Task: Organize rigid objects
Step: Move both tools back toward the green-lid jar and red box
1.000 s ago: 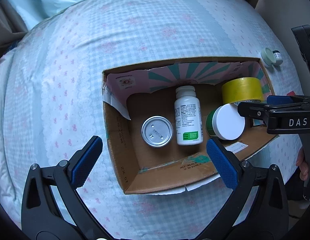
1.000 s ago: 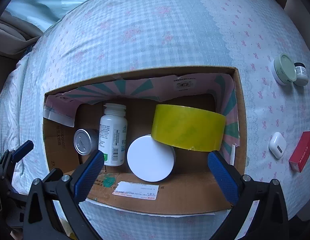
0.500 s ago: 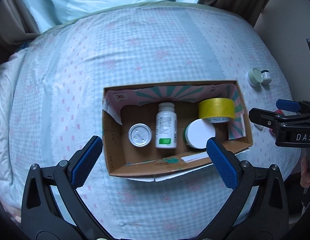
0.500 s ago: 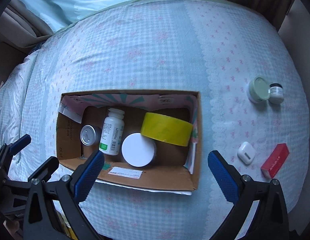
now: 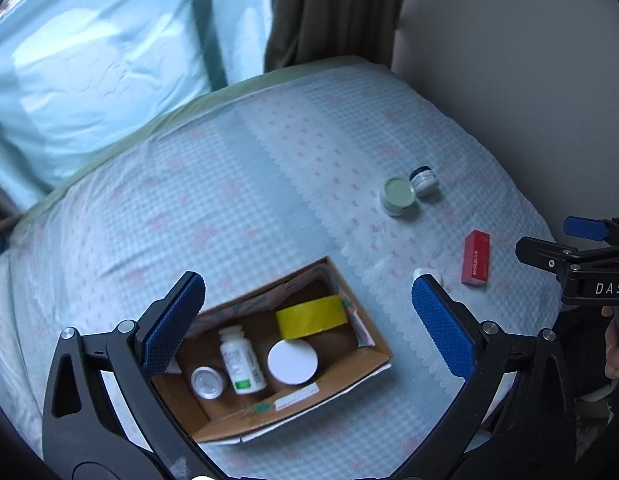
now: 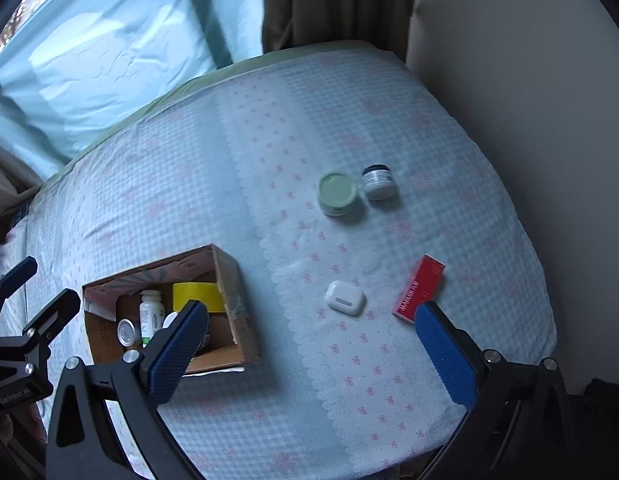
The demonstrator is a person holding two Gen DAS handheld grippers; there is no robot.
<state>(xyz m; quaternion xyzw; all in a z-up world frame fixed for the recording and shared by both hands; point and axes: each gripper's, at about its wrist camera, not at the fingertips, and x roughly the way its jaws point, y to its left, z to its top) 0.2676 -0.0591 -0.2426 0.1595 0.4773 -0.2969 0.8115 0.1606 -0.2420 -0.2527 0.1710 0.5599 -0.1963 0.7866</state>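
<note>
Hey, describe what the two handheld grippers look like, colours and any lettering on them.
Both are matte black plastic frames with triangular cut-outs and silver screws. The left gripper and right gripper each carry two fingers faced with textured blue pads. Seen from the left wrist view, the right gripper's body bears white letters "DAS". No cables or sleeves are visible.

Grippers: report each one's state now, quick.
Left gripper: open, holding nothing.
Right gripper: open, holding nothing.
</note>
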